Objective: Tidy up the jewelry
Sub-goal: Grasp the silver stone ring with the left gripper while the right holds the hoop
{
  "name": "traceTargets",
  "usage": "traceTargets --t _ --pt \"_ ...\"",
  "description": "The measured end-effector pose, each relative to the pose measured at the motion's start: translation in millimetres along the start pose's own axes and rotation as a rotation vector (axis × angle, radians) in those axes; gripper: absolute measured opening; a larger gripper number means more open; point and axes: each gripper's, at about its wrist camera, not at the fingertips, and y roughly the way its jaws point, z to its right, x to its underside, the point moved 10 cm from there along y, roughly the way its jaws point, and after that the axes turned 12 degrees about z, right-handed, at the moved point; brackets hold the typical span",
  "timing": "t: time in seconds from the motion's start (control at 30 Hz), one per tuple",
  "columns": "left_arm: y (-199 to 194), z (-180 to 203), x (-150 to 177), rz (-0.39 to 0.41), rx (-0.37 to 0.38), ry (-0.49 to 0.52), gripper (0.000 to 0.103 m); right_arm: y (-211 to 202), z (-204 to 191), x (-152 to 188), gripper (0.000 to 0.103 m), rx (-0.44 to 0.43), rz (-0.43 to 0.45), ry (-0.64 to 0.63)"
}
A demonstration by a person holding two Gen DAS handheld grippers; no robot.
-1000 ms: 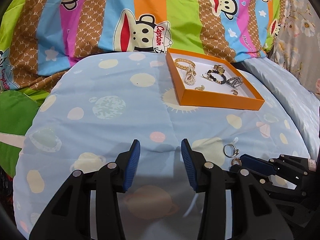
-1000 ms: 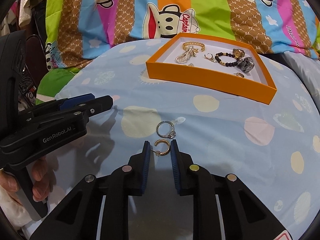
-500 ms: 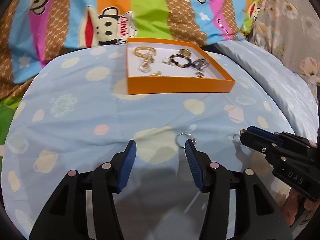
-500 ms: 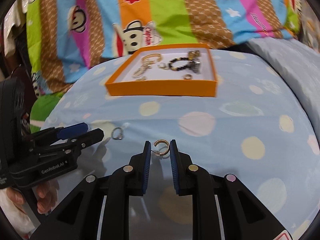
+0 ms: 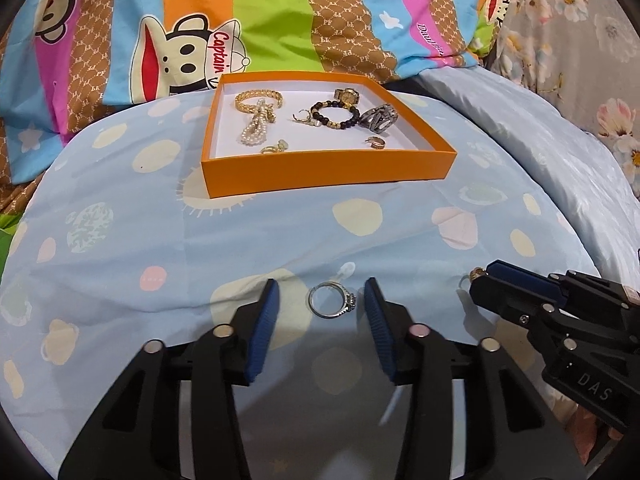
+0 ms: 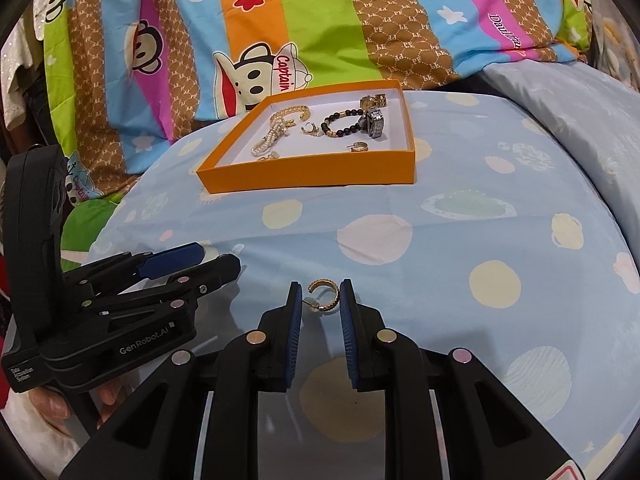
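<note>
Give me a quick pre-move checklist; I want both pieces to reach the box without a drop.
1. Silver ring between the left tool pads: ok.
2. Left pads pressing the ring: not ok, still closing.
3. Gold earring clamped in the right tool: ok.
4. Earring lifted off the blue sheet: cannot tell.
5. Orange box has free white floor: ok.

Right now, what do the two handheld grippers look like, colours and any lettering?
Both are matte black plastic with ribbed blue pads lining the jaws and round silver pivot pins along the linkages. The left gripper carries white "GenRobot.AI" lettering on its side, seen from the right wrist view. The right gripper shows "DAS" embossed on its body. No cables or sleeves show.
</note>
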Motion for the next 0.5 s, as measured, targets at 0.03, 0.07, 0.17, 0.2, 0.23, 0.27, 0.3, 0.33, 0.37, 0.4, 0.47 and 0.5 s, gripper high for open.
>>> traceTargets --t 0.03,0.07,0.17,0.2,0.23,0.27,0.3,0.33,0.37,0.4,0.47,0.5 --pt "0.3 1.0 0.5 -0.001 0.004 0.003 0.031 0.5 0.2 0.4 0.018 0.001 -0.001 0.0" --pt "0.5 1.5 0.6 -0.002 0.008 0.003 0.029 0.8 0.6 0.9 0.018 0.002 -0.002 0.001" --pt "0.6 1.6 0.4 -0.001 0.015 -0.002 0.024 1.7 0.6 1.4 0.018 0.002 -0.005 0.001" --pt "0.3 1.4 0.2 0.0 0.017 -0.003 0.024 2.0 0.6 1.4 0.018 0.001 -0.005 0.001" --pt "0.1 1.5 0.0 0.001 0.017 -0.003 0.024 1.9 0.3 1.5 0.018 0.0 -0.006 0.0" --pt "-0.3 1.8 -0.1 0.003 0.017 -0.002 0.023 2.0 -0.1 1.6 0.018 0.0 -0.005 -0.001" --pt "-0.4 2.2 -0.1 0.005 0.016 0.0 0.023 1.9 -0.4 1.4 0.018 -0.001 -0.005 -0.002" --pt "-0.9 2.7 -0.3 0.007 0.017 0.002 0.023 1.9 -0.6 1.1 0.018 -0.002 -0.005 -0.002" --pt "-1.3 3.0 -0.3 0.008 0.017 0.004 0.023 1.8 -0.6 1.2 0.018 -0.003 -0.004 -0.003" --pt "-1.5 3.1 -0.6 0.009 0.017 0.005 0.023 1.6 -0.8 1.1 0.018 -0.003 -0.003 -0.003" --pt "-2.0 2.9 -0.8 0.011 0.019 0.004 0.023 1.4 -0.9 1.1 0.018 -0.004 -0.003 -0.003" --pt "-2.2 2.6 -0.6 0.012 0.019 0.003 0.023 1.3 -0.9 1.2 0.018 -0.004 -0.003 -0.003"
